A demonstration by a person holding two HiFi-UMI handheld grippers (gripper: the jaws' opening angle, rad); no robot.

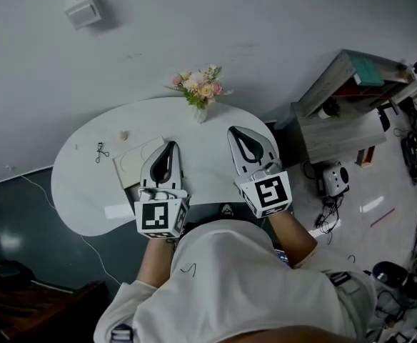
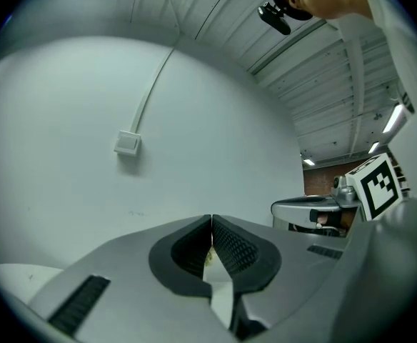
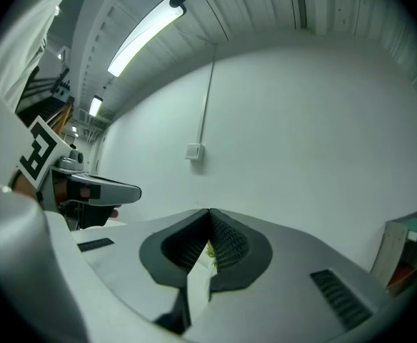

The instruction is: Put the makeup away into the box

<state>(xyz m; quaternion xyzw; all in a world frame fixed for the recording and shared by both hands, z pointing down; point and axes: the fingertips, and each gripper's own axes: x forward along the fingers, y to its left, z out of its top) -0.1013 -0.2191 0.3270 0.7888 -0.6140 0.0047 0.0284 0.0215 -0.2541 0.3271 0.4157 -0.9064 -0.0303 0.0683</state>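
Both grippers are held up over the near side of the white table (image 1: 87, 199), pointing level at the wall. My left gripper (image 1: 169, 146) (image 2: 212, 221) is shut, jaws tip to tip with nothing between them. The right gripper (image 1: 239, 131) (image 3: 210, 214) is shut and empty too. A flat cream box (image 1: 132, 164) lies on the table, partly hidden under the left gripper. Left of the box lie a small beige round item (image 1: 123, 135) and a black eyelash curler (image 1: 101, 151). Each gripper view shows mostly wall, plus the other gripper at its side.
A small vase of pink flowers (image 1: 202, 91) stands at the table's far edge. A wooden shelf unit (image 1: 351, 98) stands on the floor to the right, with cables and gear around it. A wall switch (image 2: 127, 143) (image 3: 194, 151) is straight ahead.
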